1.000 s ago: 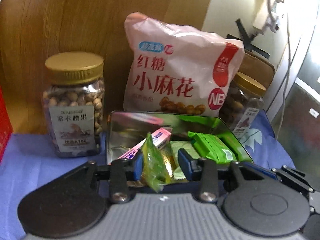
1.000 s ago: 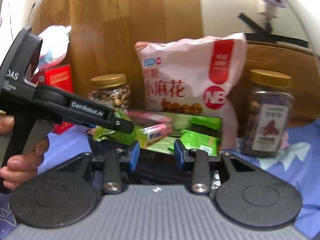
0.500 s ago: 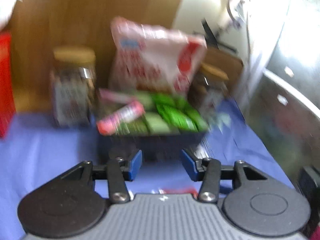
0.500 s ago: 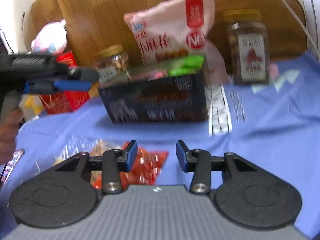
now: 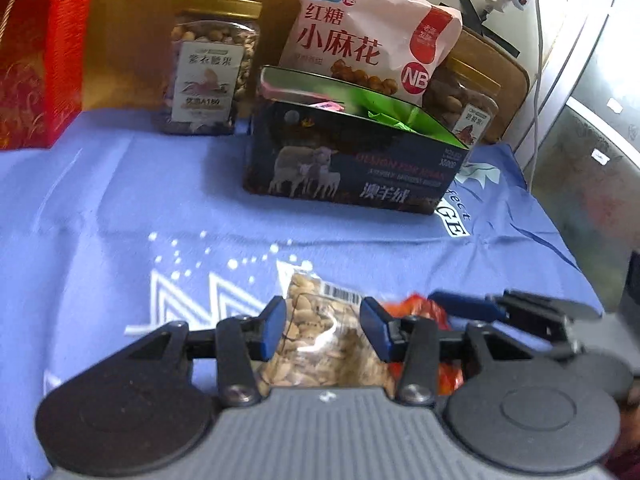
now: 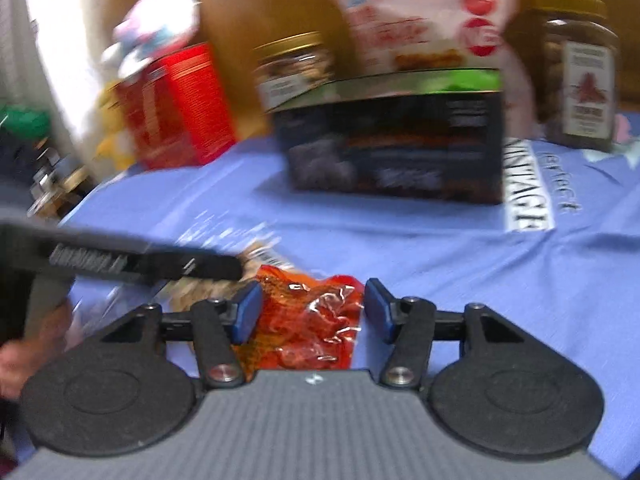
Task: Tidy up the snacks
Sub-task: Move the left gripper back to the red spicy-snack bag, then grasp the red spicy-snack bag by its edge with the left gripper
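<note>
The left hand-held gripper hangs low over the table, which is draped in a blue printed cloth. Its blue pads stand apart on either side of a clear packet of pale nuts that lies on the cloth; whether the pads touch the wrapper cannot be told, and the jaws are closing slightly. Just to the right of that packet lies a red crinkly snack packet, and the right hand-held gripper is poised over it. Its jaws are spreading, with the red packet between them and a gap visible at the right pad, so nothing is pinched. In the right wrist view, the left tool's black body crosses from the left edge, with part of the person's hand under it.

Farther back on the cloth stands a dark open box printed with sheep, holding green and pink wrapped snacks. Right behind it leans a pink snack bag. A gold-lidded jar of nuts stands to the box's left, and a second gold-lidded jar stands behind its right corner. A red carton stands at the far left.
</note>
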